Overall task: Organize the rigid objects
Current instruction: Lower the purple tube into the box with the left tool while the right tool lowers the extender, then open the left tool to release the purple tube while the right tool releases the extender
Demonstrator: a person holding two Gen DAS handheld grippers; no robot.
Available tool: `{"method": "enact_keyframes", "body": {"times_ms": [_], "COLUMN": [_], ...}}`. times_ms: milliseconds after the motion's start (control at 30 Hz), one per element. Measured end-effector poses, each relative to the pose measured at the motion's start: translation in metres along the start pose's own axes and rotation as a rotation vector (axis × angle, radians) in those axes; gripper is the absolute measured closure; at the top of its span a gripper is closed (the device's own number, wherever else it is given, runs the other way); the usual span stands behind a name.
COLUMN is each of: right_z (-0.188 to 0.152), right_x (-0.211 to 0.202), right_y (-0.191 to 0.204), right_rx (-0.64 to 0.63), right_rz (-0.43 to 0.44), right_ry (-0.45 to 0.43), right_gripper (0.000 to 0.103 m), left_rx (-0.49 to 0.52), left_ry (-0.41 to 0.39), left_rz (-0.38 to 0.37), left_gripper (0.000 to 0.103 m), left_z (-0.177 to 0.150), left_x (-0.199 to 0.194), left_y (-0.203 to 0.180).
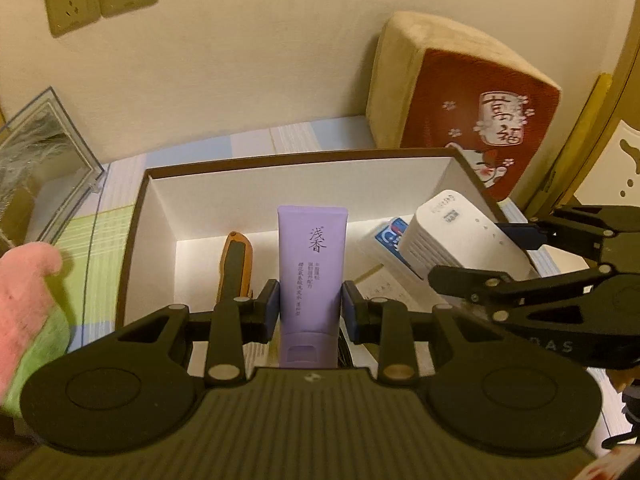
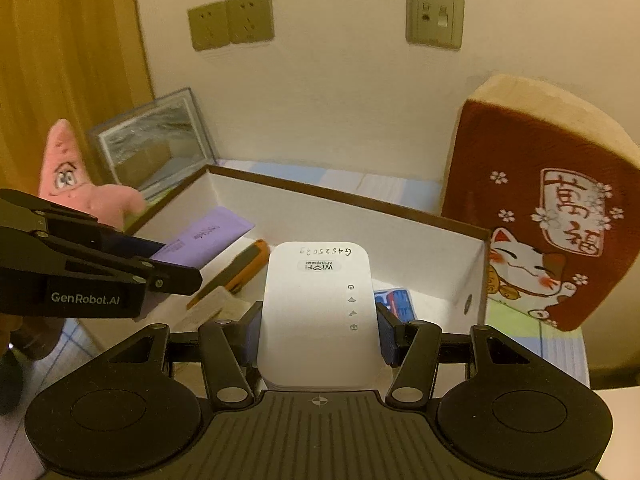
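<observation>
My left gripper (image 1: pixel 311 307) pinches the purple tube (image 1: pixel 311 264) between its 2 fingers, holding it above the open white box (image 1: pixel 160 216), beside the orange utility knife (image 1: pixel 234 264) that lies inside. My right gripper (image 2: pixel 320 334) clamps the white WiFi repeater (image 2: pixel 320 312) over the same box, near a blue and white pack (image 2: pixel 394 300) on its floor.

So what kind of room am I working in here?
Most likely a home bedroom or living space: a lucky-cat cushion leans on the wall, a pink starfish plush sits nearby, and wall sockets are above a cloth-covered table.
</observation>
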State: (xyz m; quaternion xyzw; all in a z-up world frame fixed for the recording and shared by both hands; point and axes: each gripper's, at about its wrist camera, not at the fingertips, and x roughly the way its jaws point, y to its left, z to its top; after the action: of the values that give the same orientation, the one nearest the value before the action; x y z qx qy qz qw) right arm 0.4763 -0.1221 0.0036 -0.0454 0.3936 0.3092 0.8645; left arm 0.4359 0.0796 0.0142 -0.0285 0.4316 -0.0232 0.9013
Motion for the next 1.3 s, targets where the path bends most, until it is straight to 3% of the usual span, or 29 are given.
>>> {"method": "enact_keyframes", "body": {"times_ms": [400,633,900,1033,1300], "right_z": [0.017,0.018,0.021,0.025,0.026], "right_x": [0.070,0.088,0.098,0.086,0.051], "right_y": [-0.024,-0.028,-0.029,-0.026,-0.023], "right_rx": [0.065,0.086,0.114,0.084,0.092], "right_rz": [-0.013,-0.013,0.016,0.034,0.032], "right_ry": [0.094,0.112,0.118,0.042,-0.022], "right_gripper": [0.050,0.050,0.050,0.050,0.038], "left_rx": [-0.043,-0.042,-0.049,-0.077,-0.073], "left_ry": [0.101,0.130,0.124,0.102,0.073], "left_rz": [0.006,0.004,-0.008,-0.006,0.011], "left_gripper": [0.075,0.075,0.075,0.068,0.061], "left_z": [0.018,0.023,0.027,0.029,0.020], "left_x": [0.071,0.097,0.100,0.090,0.062], "left_y": [0.017,0.020,0.026,0.034,0.042]}}
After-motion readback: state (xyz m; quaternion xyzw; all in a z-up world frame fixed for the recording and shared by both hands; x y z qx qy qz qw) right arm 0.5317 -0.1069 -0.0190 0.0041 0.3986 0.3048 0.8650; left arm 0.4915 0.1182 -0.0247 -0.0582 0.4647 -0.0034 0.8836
